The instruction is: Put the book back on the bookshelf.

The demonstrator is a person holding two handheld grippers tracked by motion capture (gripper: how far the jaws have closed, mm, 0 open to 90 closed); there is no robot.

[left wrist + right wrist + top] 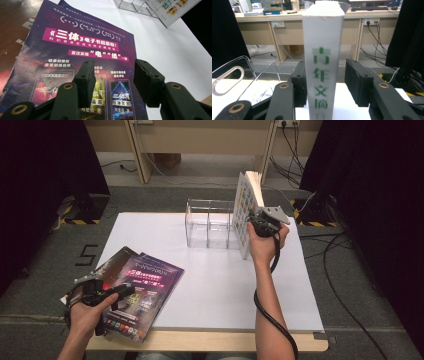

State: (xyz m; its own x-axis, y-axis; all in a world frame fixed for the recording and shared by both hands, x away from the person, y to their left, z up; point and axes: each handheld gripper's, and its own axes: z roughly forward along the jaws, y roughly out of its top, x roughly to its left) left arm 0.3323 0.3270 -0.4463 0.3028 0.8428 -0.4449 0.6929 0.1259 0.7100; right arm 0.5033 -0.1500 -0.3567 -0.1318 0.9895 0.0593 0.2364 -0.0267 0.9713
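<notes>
A white book (245, 205) with a colourful cover stands upright at the right end of a clear acrylic organizer (207, 227). My right gripper (257, 222) is at its spine. In the right gripper view the white spine (323, 37) with green characters stands between the open jaws (324, 67); the left jaw touches it and the right jaw is a little apart. My left gripper (116, 292) hovers open over a purple magazine (150, 280) at the front left. Its jaws (113, 72) are apart above the cover (75, 42), with nothing between them.
A darker magazine (117, 260) lies under the purple one and sticks out to the left (12, 30). Everything rests on a white board (225, 290) on the wooden table. The organizer's compartments (262, 67) hold nothing. Cables and black curtains flank the table.
</notes>
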